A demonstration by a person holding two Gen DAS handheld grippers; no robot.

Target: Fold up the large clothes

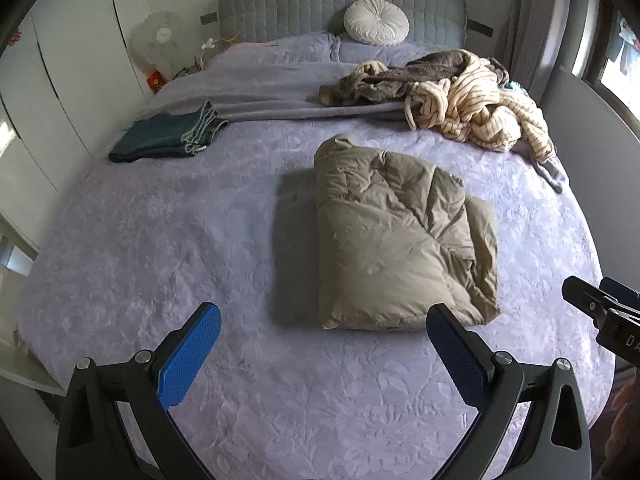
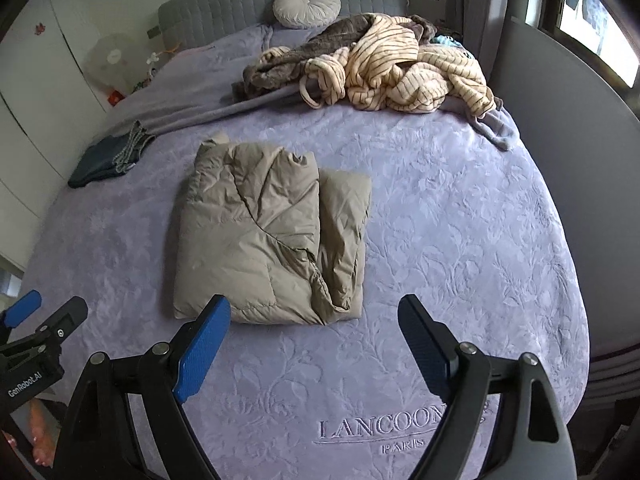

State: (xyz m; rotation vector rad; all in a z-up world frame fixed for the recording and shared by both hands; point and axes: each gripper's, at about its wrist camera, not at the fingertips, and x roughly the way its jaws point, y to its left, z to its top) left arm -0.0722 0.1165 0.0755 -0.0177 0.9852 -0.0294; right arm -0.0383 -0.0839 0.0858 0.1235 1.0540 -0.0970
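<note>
A tan puffer jacket (image 1: 400, 236) (image 2: 268, 236) lies folded into a thick rectangle in the middle of the lilac bedspread (image 1: 160, 240) (image 2: 460, 220). My left gripper (image 1: 324, 310) hovers above the bed just in front of the jacket's near edge, open, with nothing between its blue pads (image 1: 192, 356). My right gripper (image 2: 314, 300) is also open and empty, above the jacket's near right corner. Neither touches the jacket. In the right wrist view, part of the left gripper (image 2: 40, 320) shows at the far left.
A heap of striped cream and grey-brown clothes (image 1: 460, 96) (image 2: 380, 68) lies at the back right of the bed. Folded dark jeans (image 1: 168, 132) (image 2: 108, 156) sit at the left edge. A round white cushion (image 1: 376, 22) leans on the grey headboard. White wardrobes stand left, a window right.
</note>
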